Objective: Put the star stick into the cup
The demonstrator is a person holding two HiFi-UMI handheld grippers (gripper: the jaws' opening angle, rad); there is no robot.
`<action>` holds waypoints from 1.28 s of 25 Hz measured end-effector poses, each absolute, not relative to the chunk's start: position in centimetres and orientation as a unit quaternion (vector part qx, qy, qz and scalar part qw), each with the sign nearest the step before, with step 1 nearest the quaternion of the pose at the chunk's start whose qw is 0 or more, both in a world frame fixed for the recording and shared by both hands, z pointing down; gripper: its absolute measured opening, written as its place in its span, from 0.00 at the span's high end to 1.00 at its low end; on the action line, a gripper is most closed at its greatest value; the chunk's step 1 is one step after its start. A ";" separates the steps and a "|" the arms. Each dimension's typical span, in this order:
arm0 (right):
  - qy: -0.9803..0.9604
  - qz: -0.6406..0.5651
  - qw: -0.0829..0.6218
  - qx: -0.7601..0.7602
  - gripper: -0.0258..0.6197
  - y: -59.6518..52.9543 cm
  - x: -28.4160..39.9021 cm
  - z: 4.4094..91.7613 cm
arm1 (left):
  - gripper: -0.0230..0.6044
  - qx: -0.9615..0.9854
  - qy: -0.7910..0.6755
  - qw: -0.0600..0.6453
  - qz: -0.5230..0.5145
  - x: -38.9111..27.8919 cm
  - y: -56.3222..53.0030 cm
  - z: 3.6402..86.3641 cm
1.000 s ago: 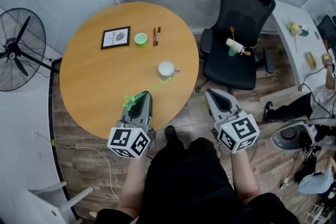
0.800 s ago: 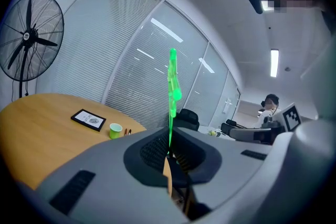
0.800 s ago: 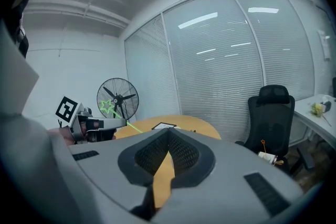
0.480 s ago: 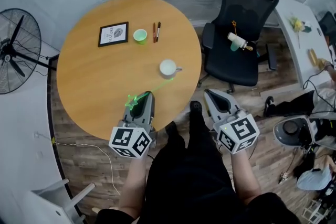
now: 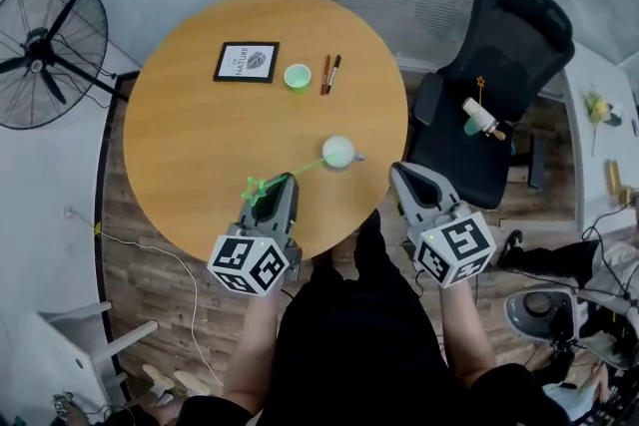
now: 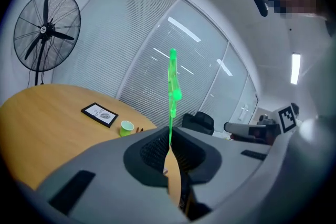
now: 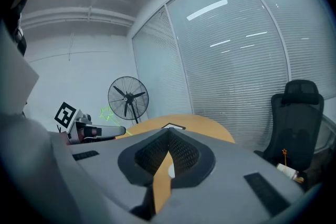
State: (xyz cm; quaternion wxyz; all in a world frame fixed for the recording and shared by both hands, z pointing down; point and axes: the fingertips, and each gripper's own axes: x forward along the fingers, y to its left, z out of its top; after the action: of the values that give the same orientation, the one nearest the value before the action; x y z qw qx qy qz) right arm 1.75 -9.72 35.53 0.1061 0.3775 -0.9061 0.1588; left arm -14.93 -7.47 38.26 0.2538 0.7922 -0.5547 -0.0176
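Grey left claw (image 5: pixel 283 181) and right claw (image 5: pixel 401 172), black-white marker cubes (image 5: pixel 248 264), black clothing (image 5: pixel 364 344)

Round wooden table (image 5: pixel 190 135) bears a framed picture (image 5: pixel 247 61); green cup (image 5: pixel 297 76); two pens (image 5: pixel 329 74); white cup (image 5: pixel 339 152).
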 end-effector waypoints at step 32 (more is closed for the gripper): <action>-0.959 0.181 0.163 0.147 0.95 -19.6 0.2 41.2 | 0.95 0.606 -0.694 0.373 -0.109 -12.5 -9.3 47.7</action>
State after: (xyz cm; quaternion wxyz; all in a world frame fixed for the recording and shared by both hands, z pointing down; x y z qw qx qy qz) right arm 0.23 -19.56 41.20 0.1633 0.1473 -0.9585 0.1813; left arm -12.49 -9.28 47.66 0.3731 0.6063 -0.6937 -0.1094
